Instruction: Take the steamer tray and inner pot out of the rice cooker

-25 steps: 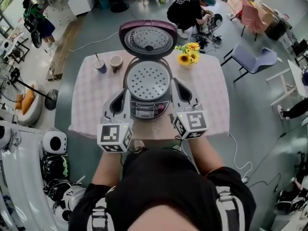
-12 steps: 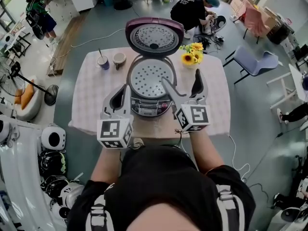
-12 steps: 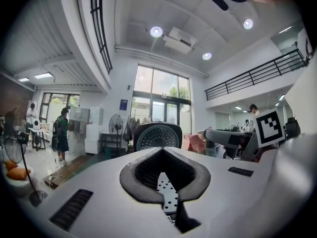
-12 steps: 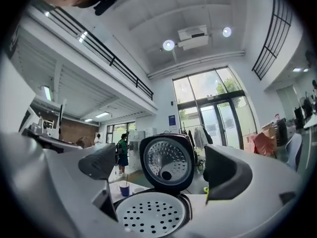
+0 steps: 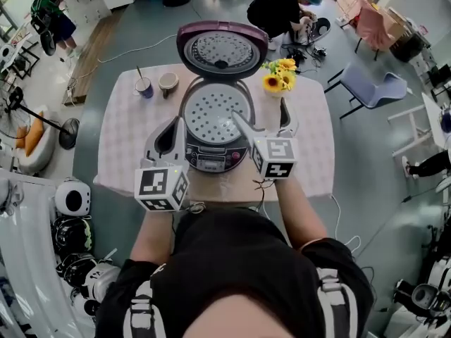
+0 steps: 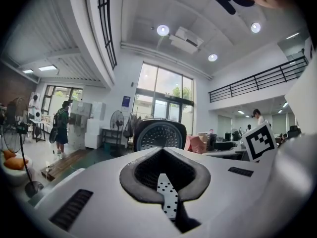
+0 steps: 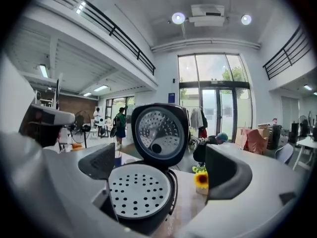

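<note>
The rice cooker stands mid-table with its lid swung up at the back. The white perforated steamer tray sits in its mouth; the inner pot is hidden under it. My left gripper is shut and empty, lying along the cooker's left side. My right gripper has its jaws opening wide: the left finger reaches over the tray's right rim and the other stands outside the cooker. Nothing is pressed between them. The right gripper view shows the tray and lid ahead of my right gripper.
A checked cloth covers the table. Two cups stand at the back left and a sunflower vase just right of the lid. A person crouches on the floor behind the table; a chair stands to the right.
My right gripper went from shut to wide open and moved in over the tray's right rim. My left gripper slid a little forward along the cooker, still shut.
</note>
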